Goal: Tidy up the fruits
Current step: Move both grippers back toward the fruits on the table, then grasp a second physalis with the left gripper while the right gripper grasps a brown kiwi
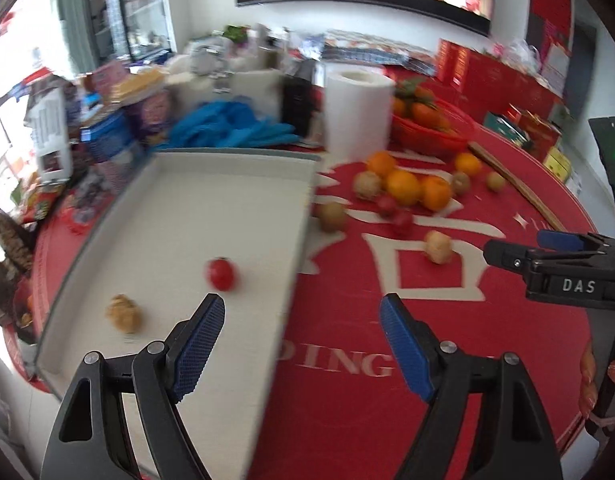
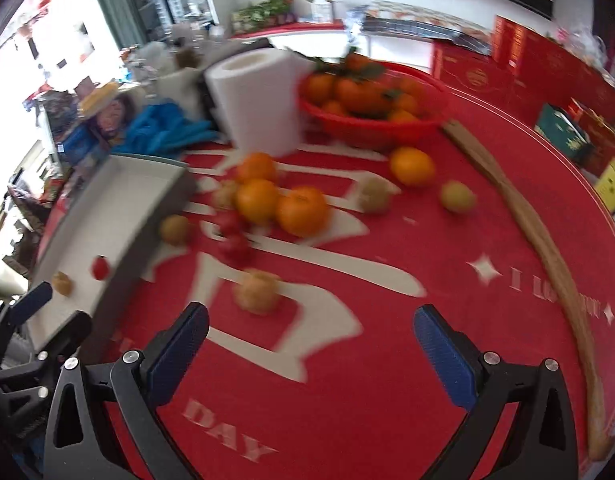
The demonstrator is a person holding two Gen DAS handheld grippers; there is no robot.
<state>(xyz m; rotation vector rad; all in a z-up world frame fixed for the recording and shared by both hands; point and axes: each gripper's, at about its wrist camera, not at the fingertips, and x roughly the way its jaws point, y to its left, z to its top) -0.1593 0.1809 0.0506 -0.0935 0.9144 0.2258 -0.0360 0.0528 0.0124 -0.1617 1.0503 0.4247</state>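
A grey tray (image 1: 187,208) lies on the red tablecloth and holds a red tomato (image 1: 221,274) and a tan walnut (image 1: 123,313). My left gripper (image 1: 303,312) hangs open over the tray's right edge with nothing between its fingers. Right of the tray lie loose oranges (image 1: 403,186), kiwis (image 1: 331,216), small red fruits (image 1: 401,222) and another walnut (image 1: 438,246). In the right wrist view my right gripper (image 2: 311,324) stands wide open and empty just short of that walnut (image 2: 257,292), with the oranges (image 2: 301,210) and the tray (image 2: 107,216) beyond. The right gripper also shows at the left wrist view's right edge.
A white paper roll (image 1: 357,114) and a red basket of tangerines (image 2: 371,100) stand behind the loose fruit. A blue cloth (image 1: 231,126) and cluttered boxes sit behind the tray. A long wooden stick (image 2: 539,248) lies along the table's right side.
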